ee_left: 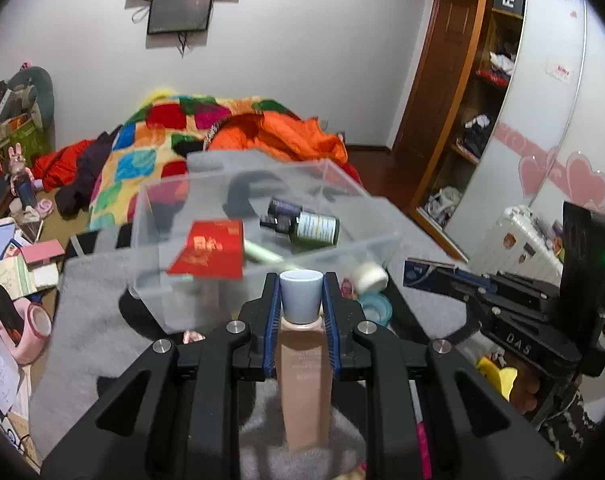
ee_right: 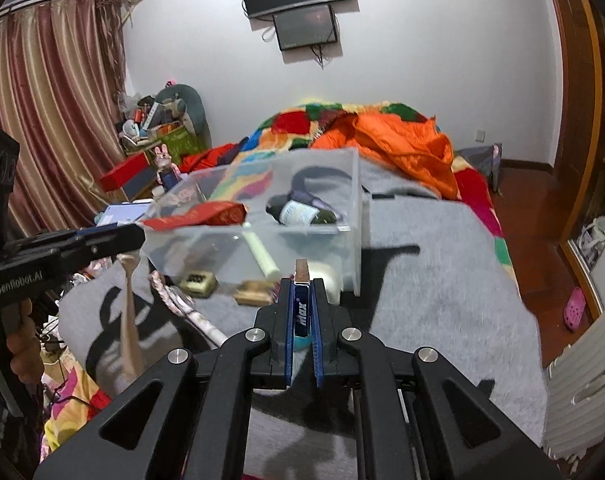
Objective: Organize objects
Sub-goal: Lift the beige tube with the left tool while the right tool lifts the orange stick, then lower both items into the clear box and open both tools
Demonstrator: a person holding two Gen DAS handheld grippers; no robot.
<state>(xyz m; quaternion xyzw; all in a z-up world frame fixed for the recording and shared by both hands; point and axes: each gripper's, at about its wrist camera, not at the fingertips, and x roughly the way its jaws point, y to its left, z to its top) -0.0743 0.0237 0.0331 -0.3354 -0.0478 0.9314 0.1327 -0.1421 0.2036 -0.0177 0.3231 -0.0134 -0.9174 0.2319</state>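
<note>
we judged the tidying to be partway through. in the centre of the left wrist view, the clear plastic bin (ee_left: 262, 216) on the grey blanket (ee_left: 94, 304) already held a red packet (ee_left: 210, 248), a dark bottle with a pale label (ee_left: 310, 226) lying on its side, and a pale green tube (ee_left: 262, 254).

our left gripper (ee_left: 301, 300) had its jaws pinching a tall peach bottle (ee_left: 304, 376) with a grey-blue cap, low in the middle of the frame, just short of the bin's near wall. our right gripper (ee_right: 301, 300) had its jaws pressed onto a thin blue box (ee_right: 301, 306), held edge-on at lower centre of the right wrist view, also near the bin's front.

neither held item was in the bin yet, so we took both as still to be dropped in. several bits lay loose on the blanket by the bin's near side: a white tape roll (ee_left: 368, 276), a blue-green lid (ee_left: 376, 308), and, in the right wrist view, a small tan box (ee_right: 252, 293). we guessed those remained to be gathered.
</note>
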